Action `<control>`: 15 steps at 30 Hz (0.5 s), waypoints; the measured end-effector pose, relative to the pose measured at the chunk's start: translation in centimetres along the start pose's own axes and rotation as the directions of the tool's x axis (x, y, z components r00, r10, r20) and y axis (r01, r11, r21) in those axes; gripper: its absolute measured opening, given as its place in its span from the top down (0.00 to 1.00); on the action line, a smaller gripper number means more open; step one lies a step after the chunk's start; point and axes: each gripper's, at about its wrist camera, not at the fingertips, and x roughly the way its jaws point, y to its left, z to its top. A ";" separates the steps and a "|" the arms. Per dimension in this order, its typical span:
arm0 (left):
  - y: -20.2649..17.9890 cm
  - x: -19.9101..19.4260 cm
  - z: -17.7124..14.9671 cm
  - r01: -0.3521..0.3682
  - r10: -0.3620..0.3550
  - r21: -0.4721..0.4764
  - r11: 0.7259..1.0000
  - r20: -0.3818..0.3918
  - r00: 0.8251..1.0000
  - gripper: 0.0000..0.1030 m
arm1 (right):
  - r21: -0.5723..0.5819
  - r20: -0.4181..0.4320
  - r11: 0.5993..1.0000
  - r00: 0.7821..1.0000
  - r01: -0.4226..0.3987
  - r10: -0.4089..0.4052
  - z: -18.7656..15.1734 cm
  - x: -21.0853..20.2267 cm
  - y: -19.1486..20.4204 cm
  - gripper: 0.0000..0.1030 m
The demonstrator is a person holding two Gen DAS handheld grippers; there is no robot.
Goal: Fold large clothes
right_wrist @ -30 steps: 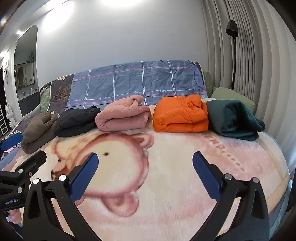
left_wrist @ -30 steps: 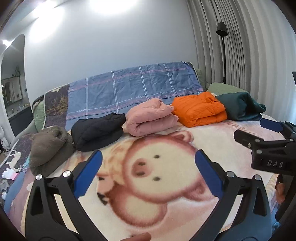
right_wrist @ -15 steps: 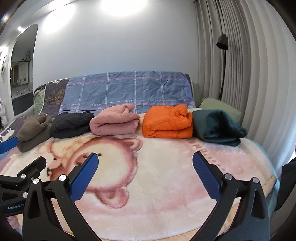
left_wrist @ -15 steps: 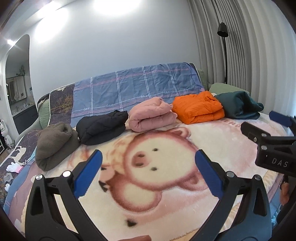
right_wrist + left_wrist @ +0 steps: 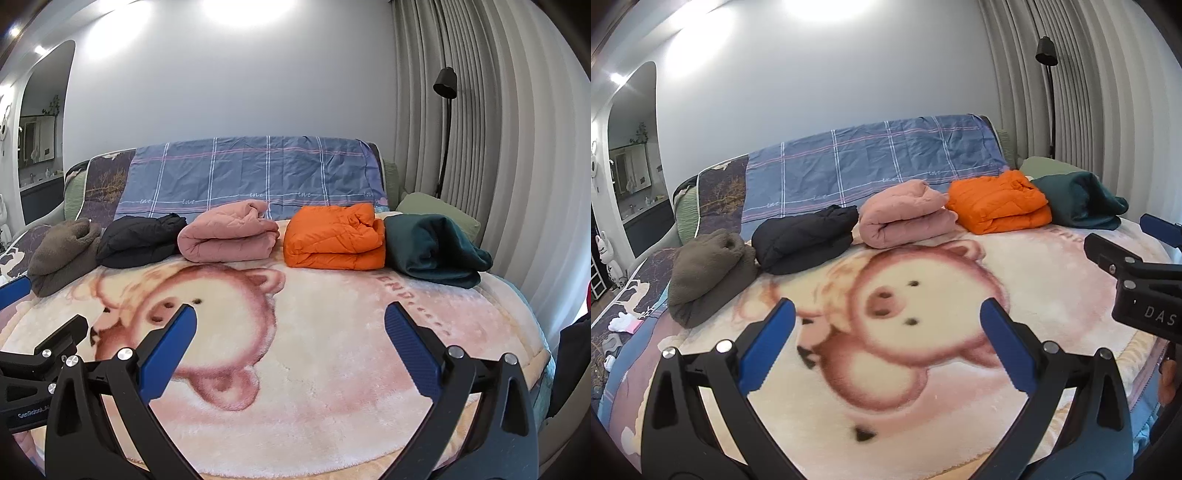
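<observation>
Grey wall [image 5: 229,92], pleated curtains [image 5: 480,110], floor lamp [image 5: 445,85]

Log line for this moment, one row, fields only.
left claw: open, empty | right claw: open, empty | five folded garments in row at bed's far side, orange jacket among them | pig blanket: bare in front

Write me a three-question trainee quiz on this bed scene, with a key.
1. True or false: the left gripper is shut on the pink folded garment.
2. Multiple choice: in the row of folded clothes on the pig blanket, what lies directly between the pink folded garment and the dark green folded garment? A) the black folded garment B) the orange folded jacket C) the brown fleece garment
3. Fill in: the right gripper holds ____.

Key:
1. False; both grippers are open and empty, over the blanket.
2. B
3. nothing
</observation>
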 end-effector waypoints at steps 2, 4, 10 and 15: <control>0.2 0.1 0.0 -0.007 0.007 -0.001 1.000 -0.002 1.000 0.02 | -0.002 0.000 1.000 1.000 0.001 -0.001 0.0 0.1 0.1 0.01; 0.3 0.1 -0.1 -0.009 0.009 -0.006 1.000 -0.003 1.000 0.02 | 0.000 -0.001 1.000 1.000 -0.001 0.001 0.0 0.1 0.1 0.01; 0.6 0.3 -0.1 -0.013 0.013 -0.011 1.000 -0.007 1.000 0.02 | 0.001 -0.007 1.000 1.000 -0.002 0.002 -0.1 0.3 0.2 0.01; 0.6 0.5 -0.1 -0.030 0.030 -0.005 1.000 -0.011 0.999 0.02 | 0.000 -0.017 1.000 1.000 -0.007 0.007 -0.3 0.5 0.3 0.01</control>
